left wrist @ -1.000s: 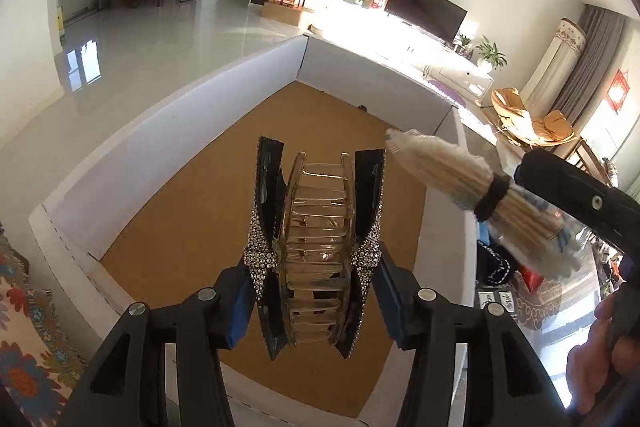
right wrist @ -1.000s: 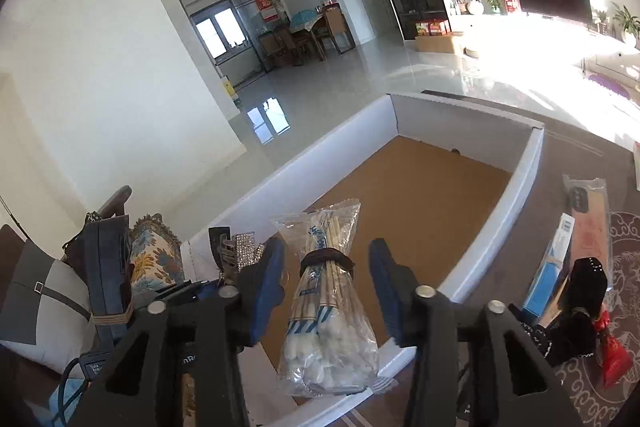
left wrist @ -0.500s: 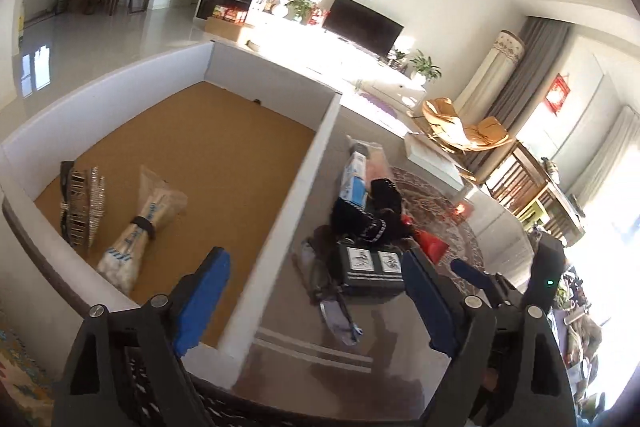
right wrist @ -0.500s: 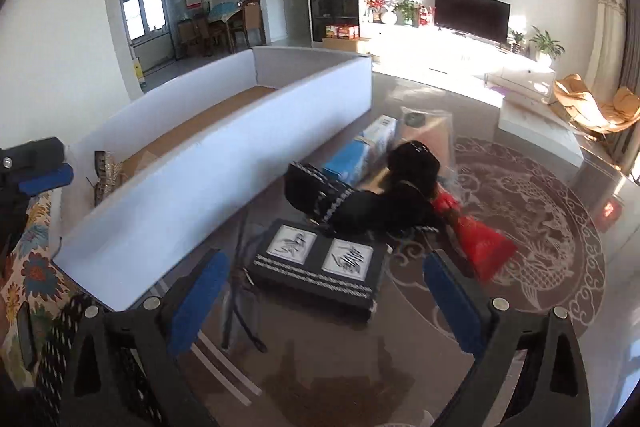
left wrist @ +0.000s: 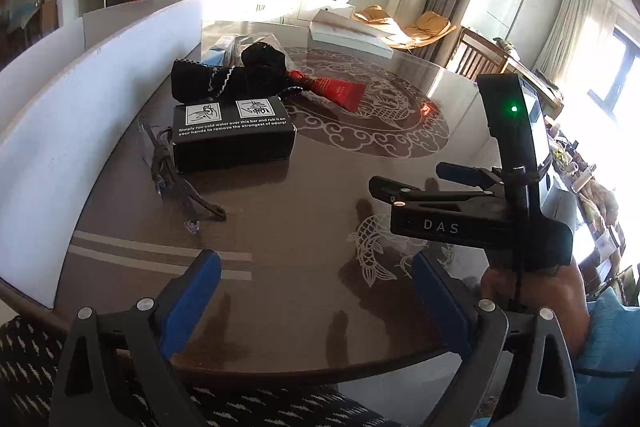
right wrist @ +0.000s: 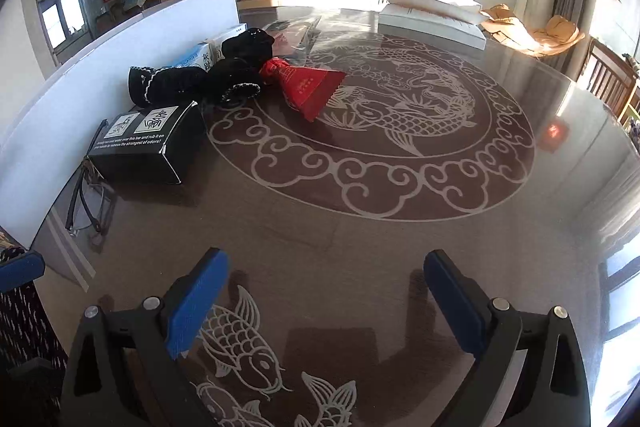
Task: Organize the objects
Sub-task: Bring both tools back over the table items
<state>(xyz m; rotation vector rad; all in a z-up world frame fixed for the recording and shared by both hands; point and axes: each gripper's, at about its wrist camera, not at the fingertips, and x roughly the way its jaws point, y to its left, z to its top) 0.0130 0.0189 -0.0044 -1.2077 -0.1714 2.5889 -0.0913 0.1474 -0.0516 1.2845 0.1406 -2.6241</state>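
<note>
A: Jaws status? Both grippers?

B: Left gripper (left wrist: 316, 291) jaws have just been opening, wide now, nothing between them. Right gripper (right wrist: 326, 293) spread wide too, empty, over bare tabletop (right wrist: 360, 227).

A: What's left to sort?

B: Pile along the white bin (left wrist: 60, 107) wall. Black box (left wrist: 234, 133) nearest, glasses (left wrist: 176, 179) just beside it against the wall. Behind: black cloth (left wrist: 224, 77), red pouch (left wrist: 340, 91), blue-white carton (right wrist: 196, 57), clear packet (right wrist: 294, 31) furthest.

A: Handling?

B: Box looks like stiff card, probably light; take it across the short sides, the pads should hold without crushing. Glasses look fragile and thin, lying flat on glossy glass, so likely to slide; pinch at the bridge or one arm, not the lenses. Cloth is soft, will sag; grab the bunched middle. Pouch looks limp; take it by the tied neck, which touches the cloth.

A: Next pick?

B: Box, I'd guess, closest and clear on top.
</note>
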